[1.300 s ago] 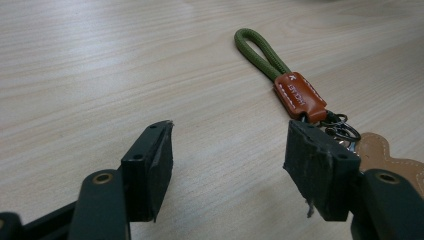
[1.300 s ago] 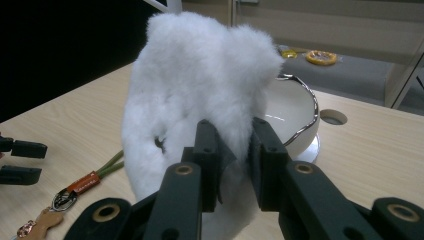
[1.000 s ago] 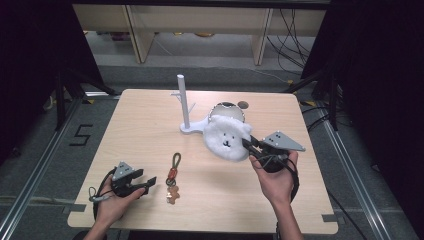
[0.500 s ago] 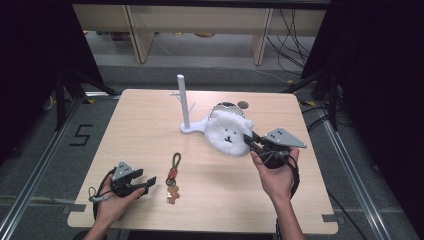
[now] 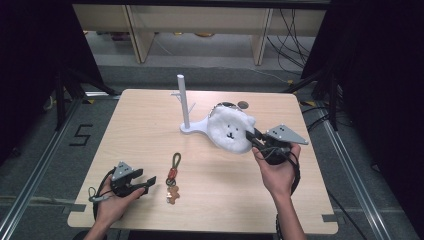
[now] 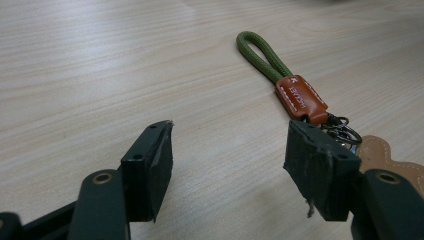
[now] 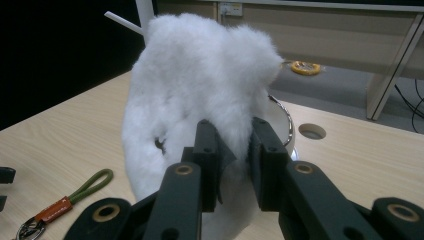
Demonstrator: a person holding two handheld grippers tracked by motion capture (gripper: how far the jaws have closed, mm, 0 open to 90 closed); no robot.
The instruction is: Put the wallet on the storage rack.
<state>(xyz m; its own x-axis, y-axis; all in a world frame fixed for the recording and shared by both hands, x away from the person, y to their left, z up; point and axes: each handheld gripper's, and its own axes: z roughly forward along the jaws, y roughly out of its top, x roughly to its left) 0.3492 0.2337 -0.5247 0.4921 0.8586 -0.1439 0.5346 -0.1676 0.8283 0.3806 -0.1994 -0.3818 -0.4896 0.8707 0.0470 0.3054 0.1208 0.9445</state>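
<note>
Black left gripper (image 5: 141,183) rests open at seven o'clock beside the keychain (image 5: 173,176), while our right gripper (image 5: 256,140) pinches the white plush toy (image 5: 229,128) at centre-right; thin fur could slip free.

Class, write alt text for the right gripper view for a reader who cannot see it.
The right gripper is shut on a fluffy white plush, pinching its fur above a light wooden table. A green-looped keychain lies at lower left, and a white stand rises behind the plush.
</note>
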